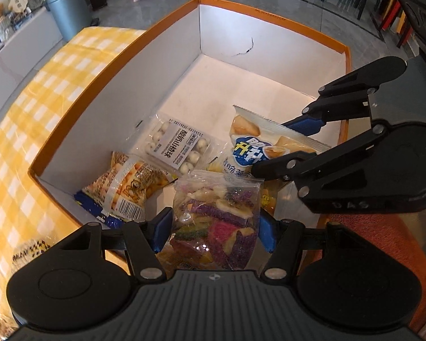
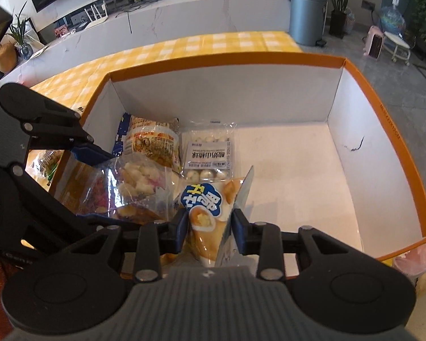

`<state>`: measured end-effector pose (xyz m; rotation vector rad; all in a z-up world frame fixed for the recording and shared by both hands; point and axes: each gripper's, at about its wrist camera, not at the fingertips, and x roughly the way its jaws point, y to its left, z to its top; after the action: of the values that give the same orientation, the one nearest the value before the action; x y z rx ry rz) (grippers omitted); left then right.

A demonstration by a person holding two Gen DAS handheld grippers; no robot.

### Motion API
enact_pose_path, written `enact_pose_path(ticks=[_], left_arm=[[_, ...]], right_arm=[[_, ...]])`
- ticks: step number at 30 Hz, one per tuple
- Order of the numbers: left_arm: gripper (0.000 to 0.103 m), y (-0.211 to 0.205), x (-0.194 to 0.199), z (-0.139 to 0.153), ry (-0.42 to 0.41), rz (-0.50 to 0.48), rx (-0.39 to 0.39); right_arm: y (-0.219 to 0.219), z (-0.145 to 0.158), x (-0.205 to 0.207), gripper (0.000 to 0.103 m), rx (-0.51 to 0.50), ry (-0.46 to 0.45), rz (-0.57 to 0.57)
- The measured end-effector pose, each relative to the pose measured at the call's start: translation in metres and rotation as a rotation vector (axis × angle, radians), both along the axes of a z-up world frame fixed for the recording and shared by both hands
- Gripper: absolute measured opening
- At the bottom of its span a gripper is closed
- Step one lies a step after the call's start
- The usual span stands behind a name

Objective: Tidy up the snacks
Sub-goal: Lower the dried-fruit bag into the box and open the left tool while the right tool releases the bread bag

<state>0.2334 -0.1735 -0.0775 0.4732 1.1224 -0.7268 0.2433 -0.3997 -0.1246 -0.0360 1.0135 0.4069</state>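
Snacks are being lowered into the orange-rimmed box (image 1: pixel 71 108). Left gripper (image 1: pixel 213 227) is pinched across a clear bag of sugared gummies (image 1: pixel 221 221), held above the box's near left corner; it is judged soft, light, slippery, best held near its sealed top. Right gripper (image 2: pixel 207 227) is pinched on a puffy pastry packet (image 2: pixel 210 207), judged crushable, safer taken by its crimped seam.

Yellow checked table (image 2: pixel 213 42), orange-rimmed box (image 2: pixel 363 85) on it
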Motion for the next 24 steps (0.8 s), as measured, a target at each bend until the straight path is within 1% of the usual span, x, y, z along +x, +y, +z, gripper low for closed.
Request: enact_pose_path(ticks=[2,4,7,8,10,11,13,15,19,22,24], left_arm=[[0.075,0.002,0.0,0.002,0.003,0.003,-0.013],[0.077,0.005,0.0,0.006,0.004,0.01,-0.036],[0.079,0.01,0.003,0.012,0.005,0.03,-0.075],[0.079,0.012,0.003,0.015,0.001,0.038,-0.086],[0.079,0.016,0.002,0.02,-0.021,0.058,-0.103],[0.076,0.018,0.001,0.023,-0.039,0.072,-0.115],[0.074,0.023,0.0,0.029,-0.072,0.109,-0.136],[0.071,0.028,-0.005,0.037,-0.122,0.147,-0.156],[0.071,0.037,-0.016,0.05,-0.205,0.199,-0.181],[0.071,0.047,-0.021,0.056,-0.237,0.243,-0.202],[0.071,0.055,-0.023,0.059,-0.244,0.279,-0.219]], right_arm=[[-0.002,0.001,0.0,0.035,0.007,0.011,-0.002],[-0.002,0.002,0.0,0.036,0.012,0.017,-0.008],[-0.005,0.007,-0.002,0.044,0.024,0.013,-0.027],[-0.006,0.009,-0.003,0.044,0.038,0.012,-0.036],[-0.013,0.014,-0.002,0.044,0.077,0.013,-0.059],[-0.016,0.016,-0.001,0.044,0.096,0.013,-0.073],[-0.021,0.018,0.003,0.044,0.106,0.011,-0.111],[-0.023,0.017,0.008,0.037,0.078,0.011,-0.15],[-0.02,0.008,0.017,0.029,0.058,0.057,-0.163],[-0.013,-0.001,0.021,0.027,0.01,0.075,-0.165],[-0.009,-0.005,0.024,0.027,0.005,0.091,-0.156]])
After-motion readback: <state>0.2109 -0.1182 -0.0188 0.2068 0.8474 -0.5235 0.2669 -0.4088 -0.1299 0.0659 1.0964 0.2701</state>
